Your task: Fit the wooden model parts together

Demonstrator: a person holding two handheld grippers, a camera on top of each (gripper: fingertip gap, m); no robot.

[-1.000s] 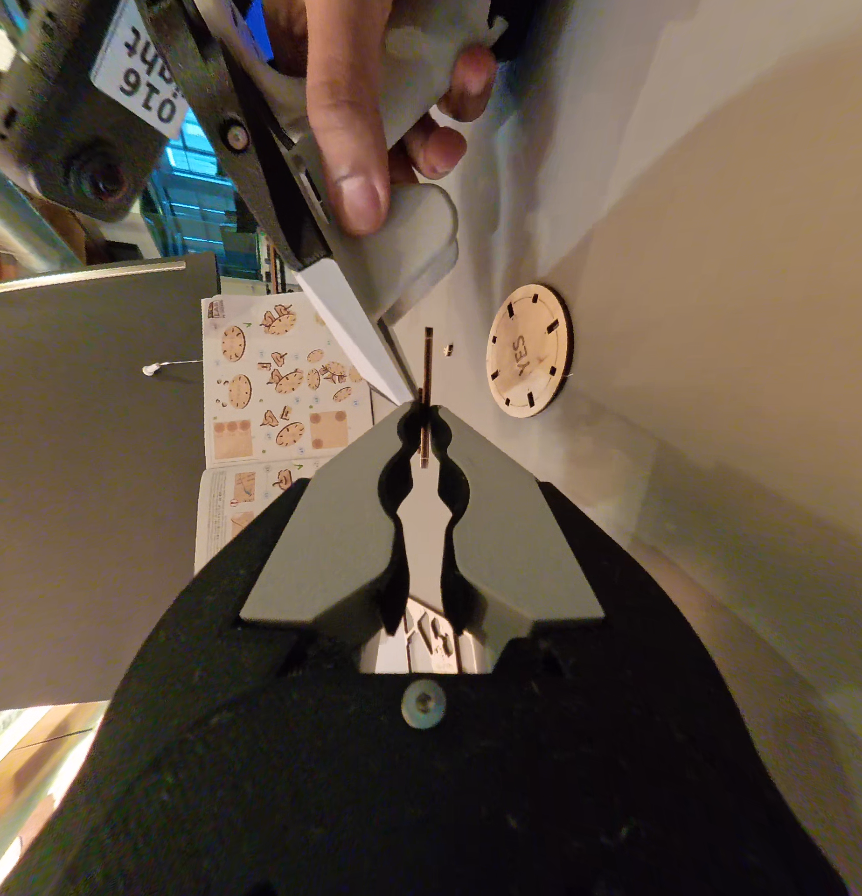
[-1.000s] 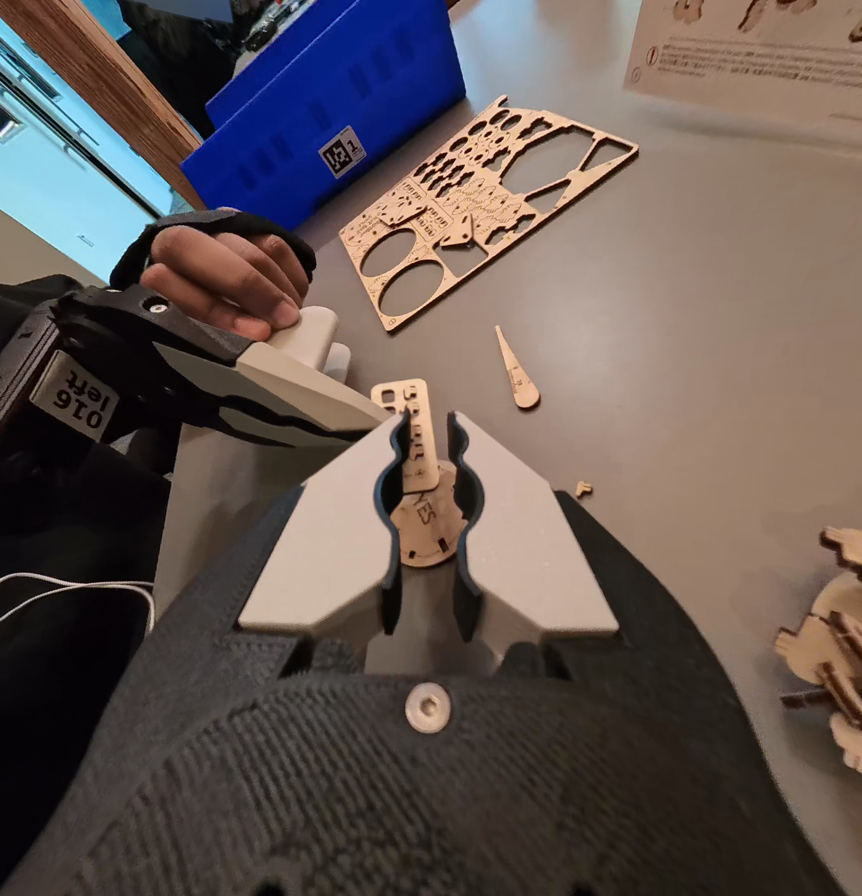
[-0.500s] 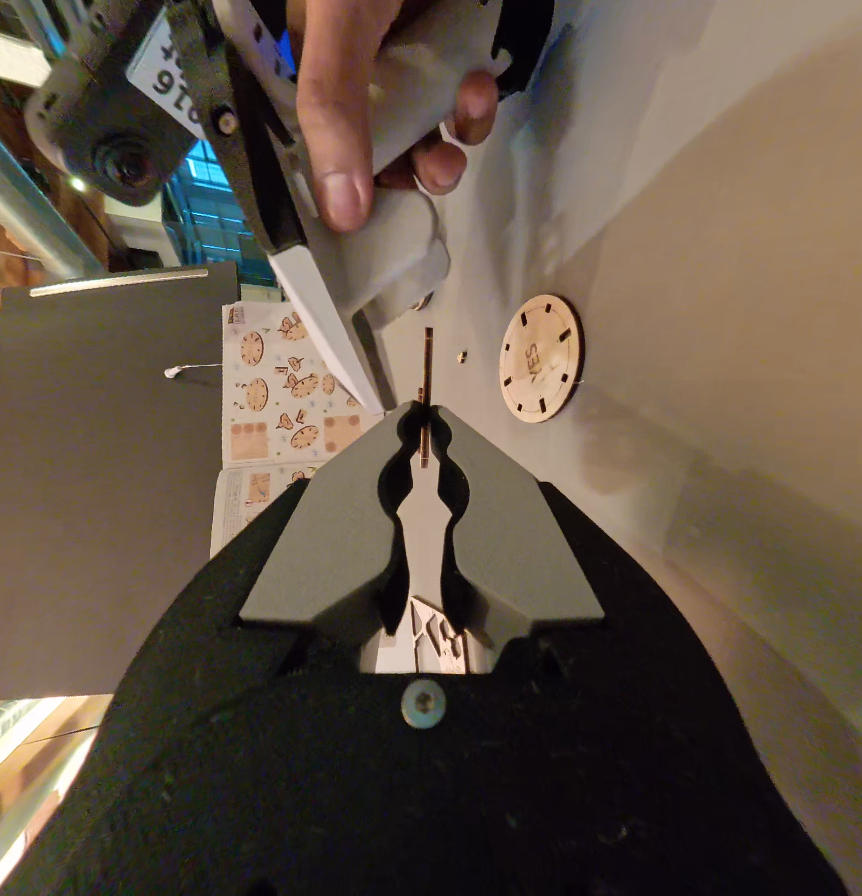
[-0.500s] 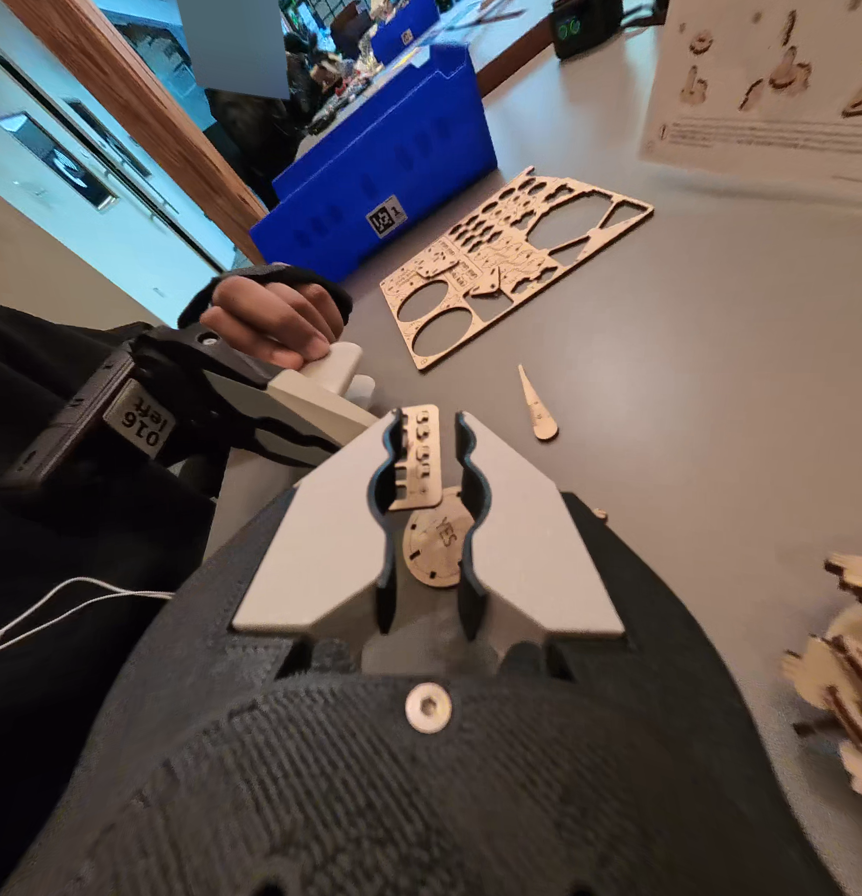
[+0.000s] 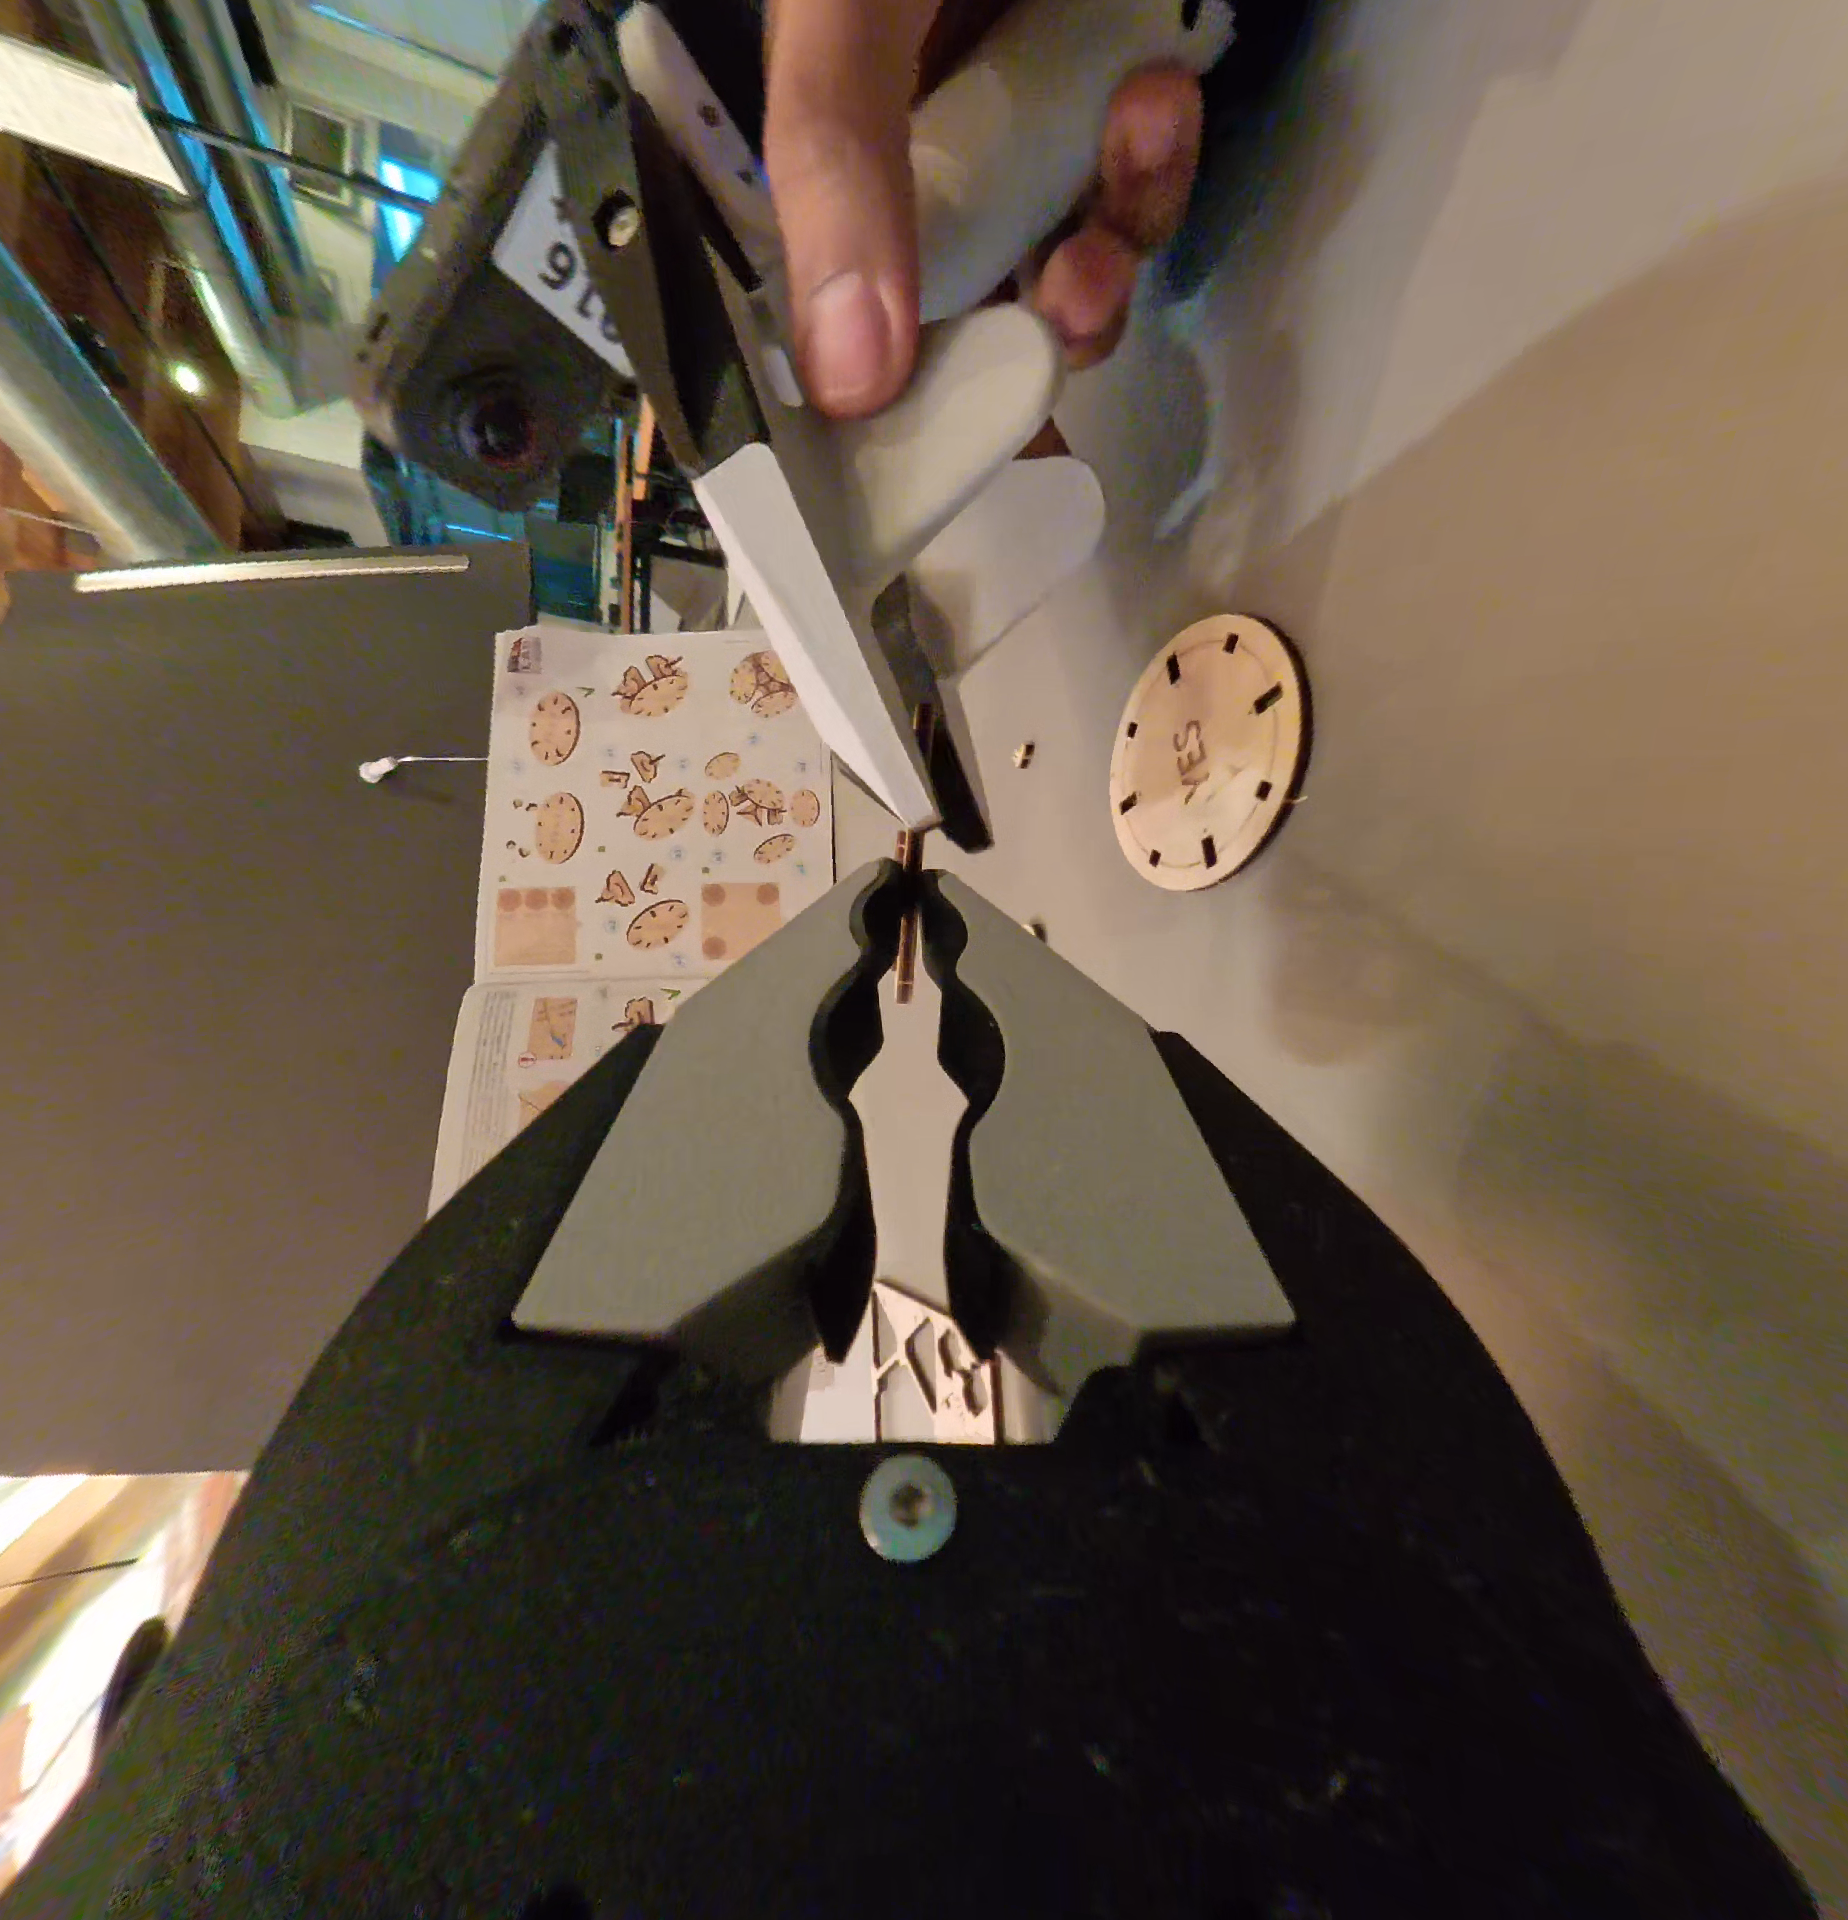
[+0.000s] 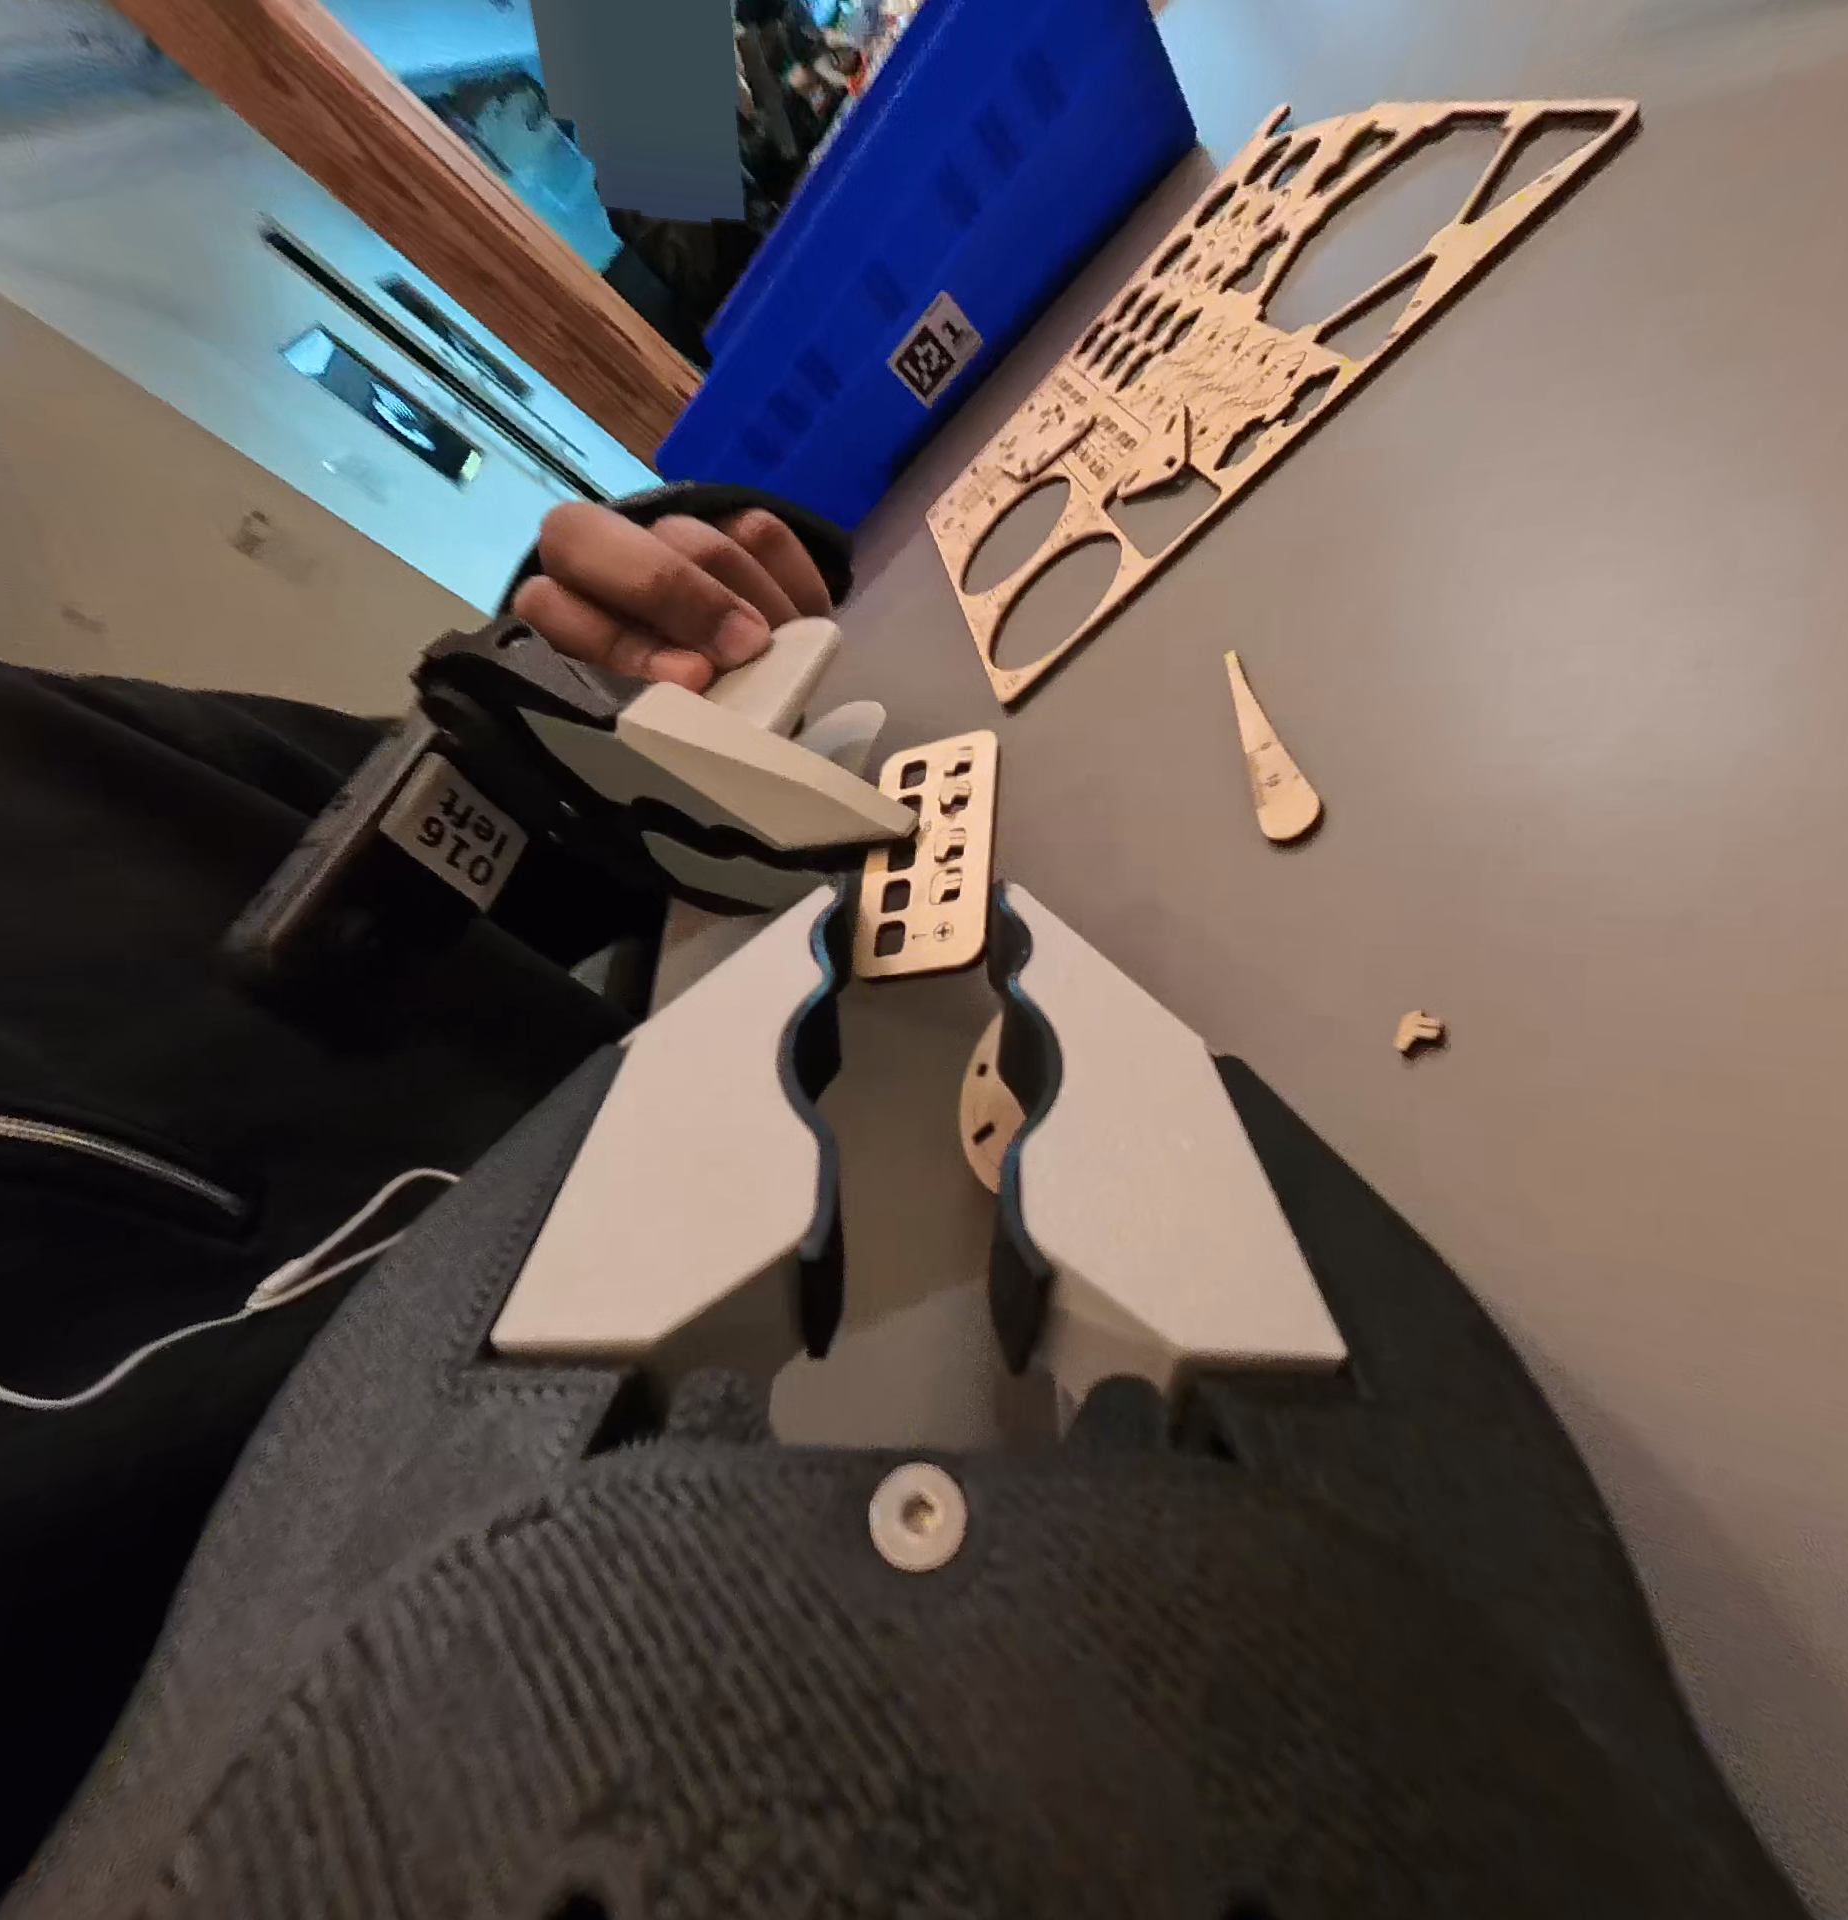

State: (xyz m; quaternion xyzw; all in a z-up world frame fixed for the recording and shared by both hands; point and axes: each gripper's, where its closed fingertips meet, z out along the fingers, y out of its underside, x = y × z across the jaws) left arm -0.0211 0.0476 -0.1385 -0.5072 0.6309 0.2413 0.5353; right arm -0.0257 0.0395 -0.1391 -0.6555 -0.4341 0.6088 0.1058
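Left gripper [image 5: 907, 888] jaws pressed together on a small thin rectangular plywood card with punched slots [image 6: 930, 862]; from the left wrist view the card shows edge-on, a thin dark-edged strip [image 5: 905, 935] clamped between the grey fingertips and sticking out ahead of them; from the right wrist view its flat face shows: pale laser-cut wood, rounded corners, two columns of small cut-outs, some still filled with tiny parts; card is held up off the grey table [image 6: 1522, 727], tilted.

Right gripper [image 6: 925, 925] jaws spread; card's lower end sits between its tips; whether the pads touch the card edges, cannot tell.

Round pale wooden disc with radial slots around its rim [image 5: 1206, 753] lies flat on the table just right of the tips; partly visible under the right gripper's finger in the other view.

Also on the table: large plywood sheet with oval and small cut-outs [image 6: 1242, 374]; wooden teardrop-shaped pointer piece [image 6: 1271, 774]; tiny wooden offcut [image 6: 1419, 1032]; printed instruction sheet with assembly drawings [image 5: 650, 790]; blue plastic bin [image 6: 930, 260] at the far edge.
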